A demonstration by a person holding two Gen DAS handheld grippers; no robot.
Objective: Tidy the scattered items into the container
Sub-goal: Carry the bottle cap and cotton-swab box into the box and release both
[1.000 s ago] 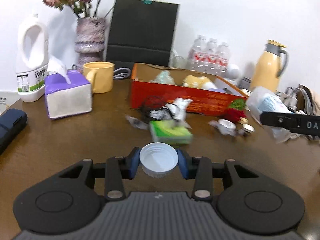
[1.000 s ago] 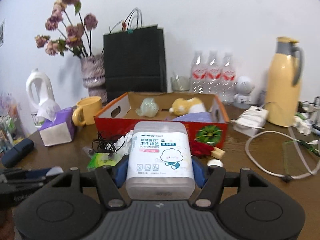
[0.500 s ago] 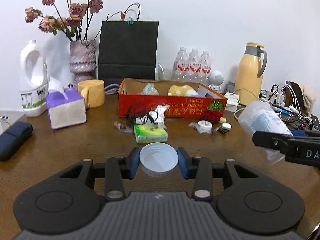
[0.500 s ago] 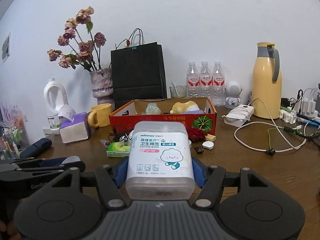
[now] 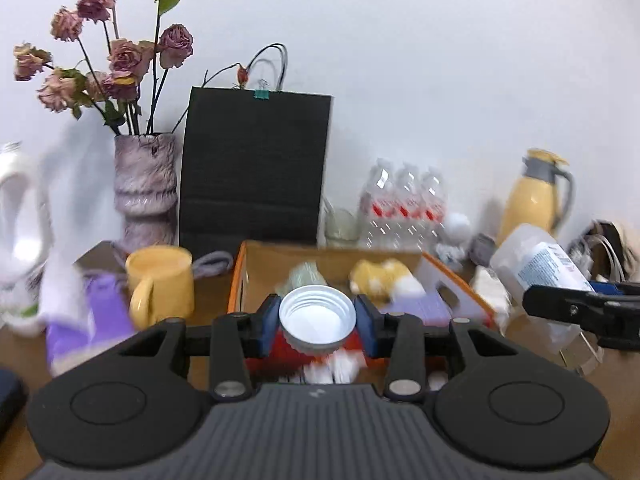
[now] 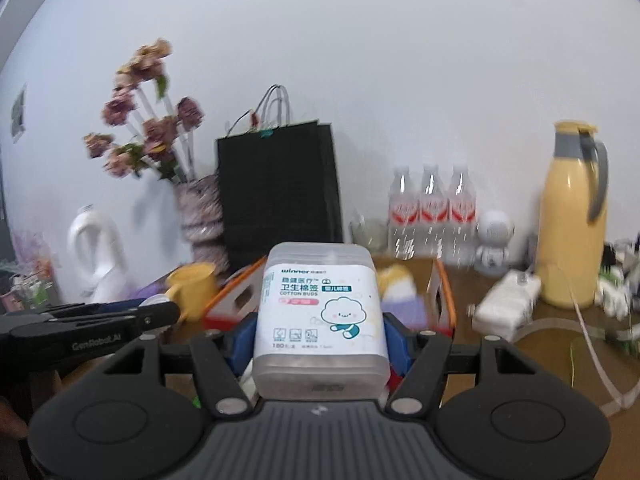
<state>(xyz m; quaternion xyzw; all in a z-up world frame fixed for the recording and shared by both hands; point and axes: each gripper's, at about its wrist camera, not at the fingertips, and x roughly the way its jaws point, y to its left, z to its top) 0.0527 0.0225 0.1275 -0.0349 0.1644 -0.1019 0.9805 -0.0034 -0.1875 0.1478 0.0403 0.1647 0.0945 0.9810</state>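
Observation:
My left gripper [image 5: 318, 322] is shut on a white round lid [image 5: 317, 317] and holds it over the near edge of the orange cardboard box [image 5: 456, 278]. The box holds a yellow plush toy [image 5: 382, 274], a pale green item [image 5: 304, 276] and a purple pack [image 5: 416, 306]. My right gripper [image 6: 320, 334] is shut on a clear cotton bud box [image 6: 322, 320], raised in front of the same orange box [image 6: 444, 300]. The cotton bud box also shows at the right of the left wrist view [image 5: 536, 264].
A yellow mug [image 5: 162, 282], purple tissue pack [image 5: 100, 316], flower vase [image 5: 146, 188], black paper bag [image 5: 252, 168] and white jug [image 5: 16, 216] stand left and behind. Water bottles [image 5: 404, 208], a yellow thermos [image 6: 572, 216], a white charger [image 6: 506, 296] and cables [image 6: 592, 344] are to the right.
Both grippers have risen and moved forward toward the orange box, each still holding its item. The loose items in front of the box have dropped out of sight below.

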